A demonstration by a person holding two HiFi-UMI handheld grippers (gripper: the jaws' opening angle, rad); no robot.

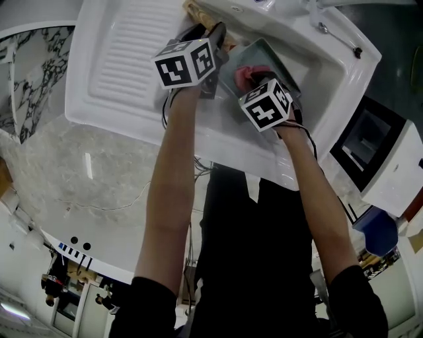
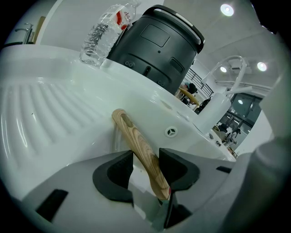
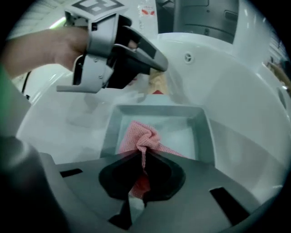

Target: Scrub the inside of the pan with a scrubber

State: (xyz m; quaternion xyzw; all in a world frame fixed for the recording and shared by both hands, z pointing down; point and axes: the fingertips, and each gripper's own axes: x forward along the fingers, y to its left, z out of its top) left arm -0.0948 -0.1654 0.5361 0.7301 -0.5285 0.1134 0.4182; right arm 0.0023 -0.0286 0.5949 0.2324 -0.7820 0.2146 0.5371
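Observation:
A grey square pan (image 3: pixel 205 133) lies in the white sink basin (image 1: pixel 328 74); in the head view the pan (image 1: pixel 281 61) shows beyond my right gripper. Its wooden handle (image 2: pixel 138 150) runs between the jaws of my left gripper (image 2: pixel 145 157), which is shut on it. The head view shows that gripper (image 1: pixel 215 34) at the basin's left rim, over the handle (image 1: pixel 197 12). My right gripper (image 3: pixel 143 157) is shut on a pink mesh scrubber (image 3: pixel 142 136) that rests on the pan's floor. In the head view the scrubber (image 1: pixel 246 74) sits just ahead of that gripper (image 1: pixel 256 80).
A ribbed drainboard (image 1: pixel 132 46) lies left of the basin. Behind the sink stand a clear water bottle (image 2: pixel 102 34) and a black round appliance (image 2: pixel 157 43). A white faucet (image 2: pixel 234 61) arches at the right. A white box with a dark window (image 1: pixel 370 145) stands to the right.

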